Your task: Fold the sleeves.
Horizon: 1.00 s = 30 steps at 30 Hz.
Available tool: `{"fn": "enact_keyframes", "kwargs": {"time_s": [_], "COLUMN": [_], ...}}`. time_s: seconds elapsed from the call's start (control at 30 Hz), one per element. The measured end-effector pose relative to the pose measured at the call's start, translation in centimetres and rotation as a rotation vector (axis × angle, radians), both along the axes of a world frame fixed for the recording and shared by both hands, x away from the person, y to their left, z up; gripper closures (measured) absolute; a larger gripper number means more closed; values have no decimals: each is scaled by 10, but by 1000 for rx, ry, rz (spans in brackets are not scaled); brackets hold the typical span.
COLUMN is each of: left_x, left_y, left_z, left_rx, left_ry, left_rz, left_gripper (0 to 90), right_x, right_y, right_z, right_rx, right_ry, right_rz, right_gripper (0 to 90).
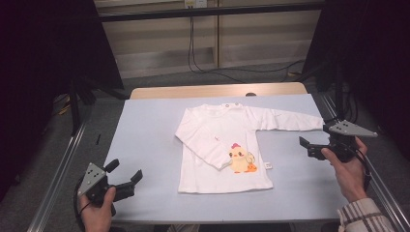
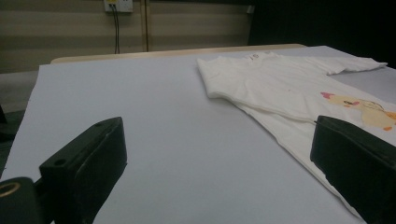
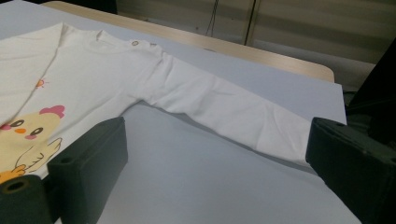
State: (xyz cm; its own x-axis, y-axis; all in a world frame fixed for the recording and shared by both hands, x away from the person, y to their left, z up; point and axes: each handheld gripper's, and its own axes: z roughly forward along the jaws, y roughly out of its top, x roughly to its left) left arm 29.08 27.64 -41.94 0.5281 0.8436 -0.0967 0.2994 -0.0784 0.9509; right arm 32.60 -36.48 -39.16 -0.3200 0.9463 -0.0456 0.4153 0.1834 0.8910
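A white long-sleeved shirt (image 1: 217, 145) with a yellow chick print (image 1: 240, 159) lies flat, front up, in the middle of the pale blue table (image 1: 145, 125). One sleeve is folded across the chest. The other sleeve (image 1: 290, 121) stretches out to the right. My right gripper (image 1: 309, 148) is open just in front of that sleeve's cuff (image 3: 294, 135), which lies near its right jaw in the right gripper view, where the right gripper (image 3: 217, 135) holds nothing. My left gripper (image 1: 126, 170) stands open at the table's front left, apart from the shirt (image 2: 271, 84) and empty (image 2: 217, 140).
A wooden strip (image 1: 217, 90) runs along the table's far edge. Metal rails (image 1: 58, 164) flank both sides of the table. Black cables (image 1: 203, 67) hang from a wall socket onto the floor behind. Bare table surface lies to the left of the shirt.
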Motion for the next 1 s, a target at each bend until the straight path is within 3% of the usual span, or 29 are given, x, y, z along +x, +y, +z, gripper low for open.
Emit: {"fn": "enact_keyframes", "kwargs": {"time_s": [0.23,0.33,0.4,0.47,0.57,0.77,1.0], "left_x": [-3,0,7,13,16,13,10], "left_y": [-20,-28,-32,-35,-39,-37,-35], "left_z": [2,-1,-7,-8,-6,-10,-9], "left_rx": [-11,22,42,16,15,-10,-12], "left_ry": [-3,2,13,32,26,36,22], "left_rz": [-54,-62,-62,-69,-82,-117,-113], "left_gripper": [33,31,31,33,33,32,32], "right_x": [17,25,30,37,45,63,82], "right_y": [-9,-15,-19,-23,-29,-39,-54], "right_z": [0,-1,-1,-2,-4,-7,-17], "right_rx": [-8,34,34,25,17,11,14], "right_ry": [57,111,136,147,171,222,292], "right_rz": [-10,-32,-44,-59,-73,-79,-113], "right_gripper": [38,41,41,42,45,36,98]}}
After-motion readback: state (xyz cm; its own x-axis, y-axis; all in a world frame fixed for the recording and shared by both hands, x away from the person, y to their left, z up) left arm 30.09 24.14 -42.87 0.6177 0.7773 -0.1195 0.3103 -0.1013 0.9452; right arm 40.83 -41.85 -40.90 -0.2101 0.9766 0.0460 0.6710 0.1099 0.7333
